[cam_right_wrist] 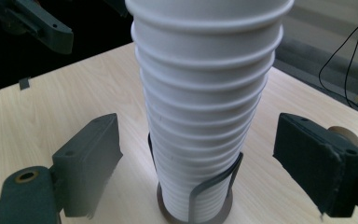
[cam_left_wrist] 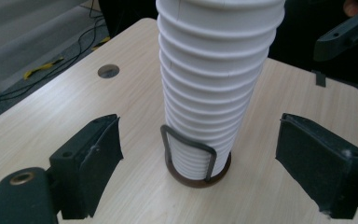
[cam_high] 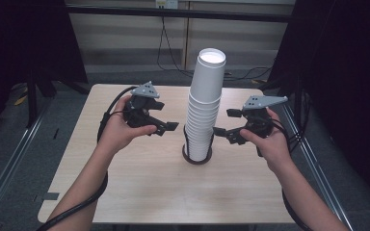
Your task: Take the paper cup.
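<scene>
Two grippers flank a tall stack of white paper cups [cam_high: 204, 109] at centre frame, seated in a dark wire holder [cam_high: 197, 156] on the table [cam_high: 139, 192]. Left gripper [cam_high: 166, 126]: jaws apart, just left of stack. Right gripper [cam_high: 221, 132]: jaws apart, just right, not touching.

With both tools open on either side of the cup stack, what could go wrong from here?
1. The tall cup stack leans slightly in its low wire holder; a sideways nudge from the left tool or right tool might tip it.
2. The cups nest tightly, so gripping the side may lift several together.
3. Squeezing could dent the thin cup walls.
</scene>
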### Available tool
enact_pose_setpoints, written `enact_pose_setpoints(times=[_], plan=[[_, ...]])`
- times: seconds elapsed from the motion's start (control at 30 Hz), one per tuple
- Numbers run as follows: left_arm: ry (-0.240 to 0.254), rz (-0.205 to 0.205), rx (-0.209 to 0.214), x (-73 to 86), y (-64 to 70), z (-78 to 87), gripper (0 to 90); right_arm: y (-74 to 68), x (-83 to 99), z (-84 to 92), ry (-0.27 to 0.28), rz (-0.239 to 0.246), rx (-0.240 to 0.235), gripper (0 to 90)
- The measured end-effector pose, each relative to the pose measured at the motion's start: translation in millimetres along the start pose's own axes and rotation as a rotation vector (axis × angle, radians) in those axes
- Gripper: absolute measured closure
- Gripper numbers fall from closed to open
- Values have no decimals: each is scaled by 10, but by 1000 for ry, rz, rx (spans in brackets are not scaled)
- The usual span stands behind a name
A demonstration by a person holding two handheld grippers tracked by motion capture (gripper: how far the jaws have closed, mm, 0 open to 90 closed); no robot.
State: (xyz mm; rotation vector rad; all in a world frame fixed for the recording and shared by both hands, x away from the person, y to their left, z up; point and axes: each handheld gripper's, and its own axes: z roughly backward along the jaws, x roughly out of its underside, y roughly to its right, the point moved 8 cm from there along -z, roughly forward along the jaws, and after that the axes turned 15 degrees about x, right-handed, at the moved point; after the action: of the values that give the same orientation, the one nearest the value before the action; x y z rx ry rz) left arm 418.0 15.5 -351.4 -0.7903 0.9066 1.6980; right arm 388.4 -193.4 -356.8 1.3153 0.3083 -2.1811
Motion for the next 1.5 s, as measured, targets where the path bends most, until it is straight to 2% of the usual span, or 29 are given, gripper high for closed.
enact_pose_setpoints(times=[0.2, 0.27, 0.3, 0.5, 0.63, 0.87, 1.1, 1.5], plan=[[-1, 3, 9, -134, -21, -13, 137, -2, -87, 5, 19, -13, -1, 142], [15, 4, 17, -189, -9, -15, 138, 0, -115, -7, 13, -2, 14, 142], [18, 0, 30, -236, 5, -25, 137, -7, -135, -9, 20, -3, 7, 141], [33, -14, 37, -385, -9, -15, 139, -6, -262, 9, 44, -11, 8, 140], [51, -11, 55, -457, 0, -34, 145, 19, -321, -4, 48, -15, 27, 139], [36, -26, 57, -541, 19, -46, 147, 0, -383, -46, 52, -22, 18, 139], [43, -40, 65, -677, 58, -62, 148, -37, -435, -105, 57, -23, 19, 139], [73, -40, 81, -848, 55, -124, 147, -23, -451, -149, 70, -24, 42, 154]])
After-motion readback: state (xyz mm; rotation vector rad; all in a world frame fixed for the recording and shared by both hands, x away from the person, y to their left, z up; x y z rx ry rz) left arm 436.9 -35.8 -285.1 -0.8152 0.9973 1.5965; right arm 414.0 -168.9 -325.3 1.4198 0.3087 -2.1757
